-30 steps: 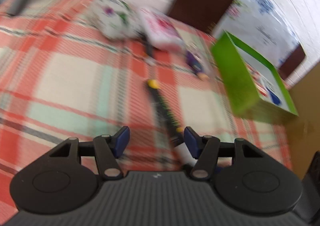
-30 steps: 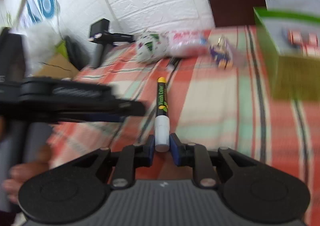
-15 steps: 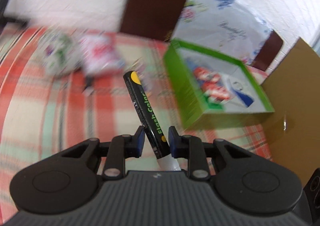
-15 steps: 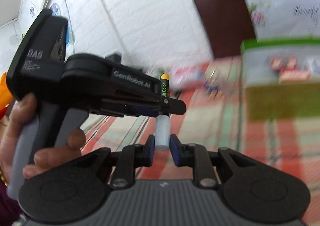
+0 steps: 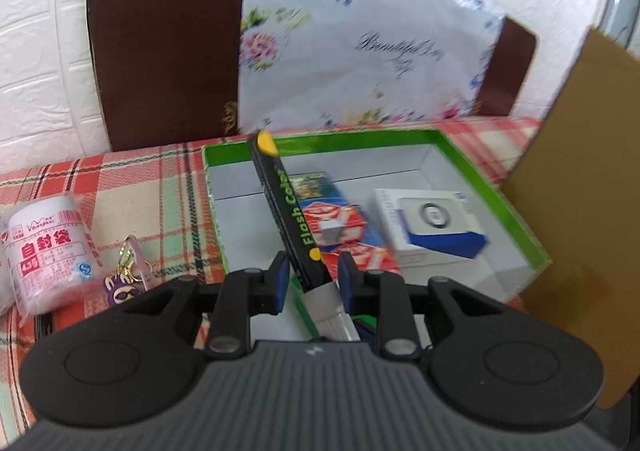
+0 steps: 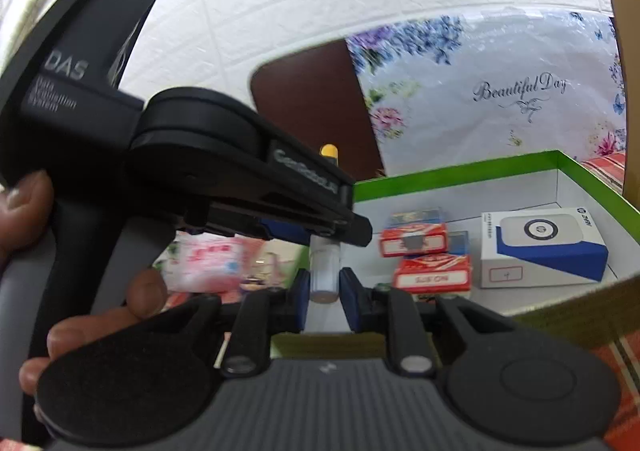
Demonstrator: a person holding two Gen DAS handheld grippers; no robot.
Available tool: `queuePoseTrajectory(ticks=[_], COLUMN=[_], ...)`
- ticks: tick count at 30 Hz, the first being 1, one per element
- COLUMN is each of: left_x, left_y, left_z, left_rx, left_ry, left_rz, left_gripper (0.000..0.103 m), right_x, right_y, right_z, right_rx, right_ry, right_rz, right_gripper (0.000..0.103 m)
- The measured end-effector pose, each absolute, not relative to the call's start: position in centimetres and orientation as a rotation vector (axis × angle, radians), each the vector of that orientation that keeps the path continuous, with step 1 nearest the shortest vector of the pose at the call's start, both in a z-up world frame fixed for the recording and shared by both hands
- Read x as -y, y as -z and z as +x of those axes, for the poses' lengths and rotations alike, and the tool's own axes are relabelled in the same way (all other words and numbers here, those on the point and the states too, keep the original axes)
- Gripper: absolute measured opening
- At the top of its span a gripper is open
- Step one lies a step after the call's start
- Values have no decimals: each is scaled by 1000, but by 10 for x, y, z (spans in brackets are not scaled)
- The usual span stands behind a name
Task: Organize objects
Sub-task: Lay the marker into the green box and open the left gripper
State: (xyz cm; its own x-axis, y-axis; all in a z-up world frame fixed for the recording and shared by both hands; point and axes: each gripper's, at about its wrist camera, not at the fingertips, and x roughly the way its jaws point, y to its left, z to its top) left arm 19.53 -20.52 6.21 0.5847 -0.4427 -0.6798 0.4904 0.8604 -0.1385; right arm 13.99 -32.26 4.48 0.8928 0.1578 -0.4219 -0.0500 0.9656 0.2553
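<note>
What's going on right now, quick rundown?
Both grippers, left and right, shut on the marker. Held above green box. Nothing blocking.

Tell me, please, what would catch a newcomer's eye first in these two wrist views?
First comes the black "Flash Color" marker, gripped by both the left hand-held gripper and the right hand-held gripper, which pinches its pale cap end. It slants up over the green box, which holds red card packs and a white-and-blue carton. Left of the box, on the plaid cloth, lie a pink bag roll and a purple keychain.
</note>
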Motion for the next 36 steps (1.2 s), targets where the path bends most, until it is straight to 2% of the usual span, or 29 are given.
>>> queuePoseTrajectory(ticks=[3, 5, 6, 9, 11, 16, 19, 36], left_x=[200, 191, 188, 185, 183, 170, 159, 86], left_y=[-55, -55, -57, -64, -69, -71, -68, -34], left_z=[199, 193, 188, 169, 154, 127, 115, 97], left_rx=[-797, -791, -779, -734, -699, -682, -694, -767], left_ry=[498, 510, 519, 511, 471, 428, 391, 202], left_rz=[76, 66, 66, 75, 107, 137, 144, 137], left_gripper=[31, 32, 32, 33, 44, 44, 50, 54], right_x=[321, 319, 317, 311, 307, 303, 301, 260], right_y=[-37, -37, -37, -40, -42, -43, -41, -31], right_z=[142, 135, 130, 106, 91, 65, 55, 42], right_rx=[-449, -431, -427, -391, -370, -400, -435, -508], right_ry=[-78, -78, -74, -48, -30, -26, -32, -97], right_rz=[207, 199, 198, 185, 180, 205, 224, 166], right_gripper=[21, 30, 31, 31, 31, 32, 32, 32])
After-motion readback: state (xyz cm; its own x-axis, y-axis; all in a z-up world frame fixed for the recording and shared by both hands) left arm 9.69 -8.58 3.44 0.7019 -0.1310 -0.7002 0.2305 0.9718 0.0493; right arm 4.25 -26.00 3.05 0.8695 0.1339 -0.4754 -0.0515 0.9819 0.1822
